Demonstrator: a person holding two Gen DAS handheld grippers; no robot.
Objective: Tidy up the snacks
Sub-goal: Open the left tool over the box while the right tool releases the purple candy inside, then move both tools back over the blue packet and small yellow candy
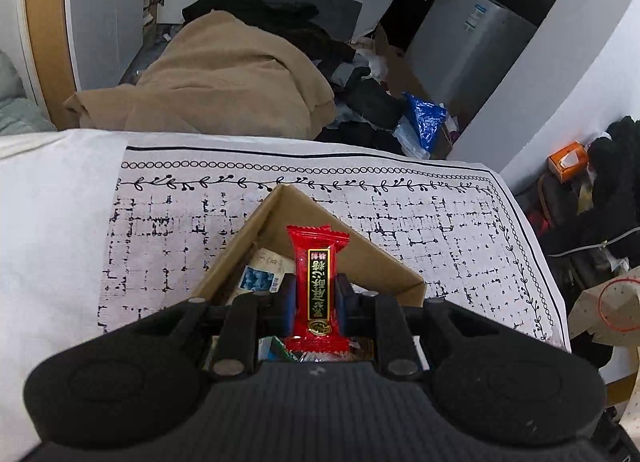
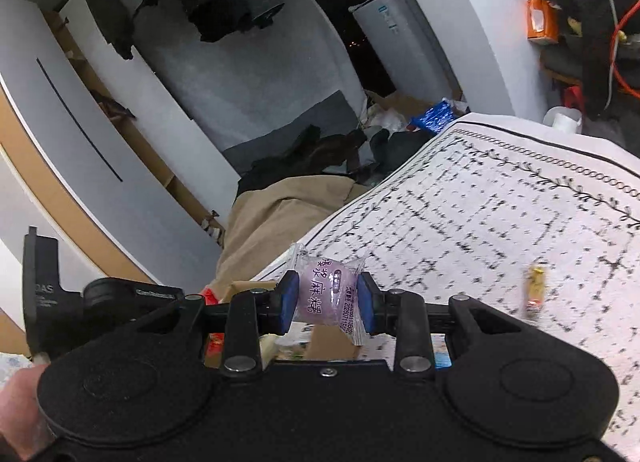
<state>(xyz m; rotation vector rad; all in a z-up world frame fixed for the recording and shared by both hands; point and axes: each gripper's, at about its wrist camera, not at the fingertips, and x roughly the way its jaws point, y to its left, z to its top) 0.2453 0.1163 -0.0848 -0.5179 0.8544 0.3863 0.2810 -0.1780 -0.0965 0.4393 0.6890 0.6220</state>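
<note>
Red foil catches the eye in the left wrist view: the left gripper [image 1: 316,298] is clamped on a red candy bar wrapper [image 1: 317,286] with a black and gold label, held upright above an open cardboard box [image 1: 384,262]. The box sits on a white tablecloth [image 1: 440,222] printed with black grid marks and a vine border. Other wrapped snacks lie inside the box, among them a blue and white packet [image 1: 256,278].

Only the right wrist view shows the right gripper [image 2: 328,302], its blue pads [image 2: 290,298] pressed against both sides of a pale purple mochi packet [image 2: 326,294] with printed characters. A small gold-wrapped candy [image 2: 534,290] lies alone on the tablecloth [image 2: 500,222] to the right, well apart from the gripper. Part of the cardboard box [image 2: 328,344] shows below the packet.

Beyond the table's far edge, both views take in a tan blanket [image 1: 224,74] and a blue plastic bag [image 1: 424,118] on the floor.
</note>
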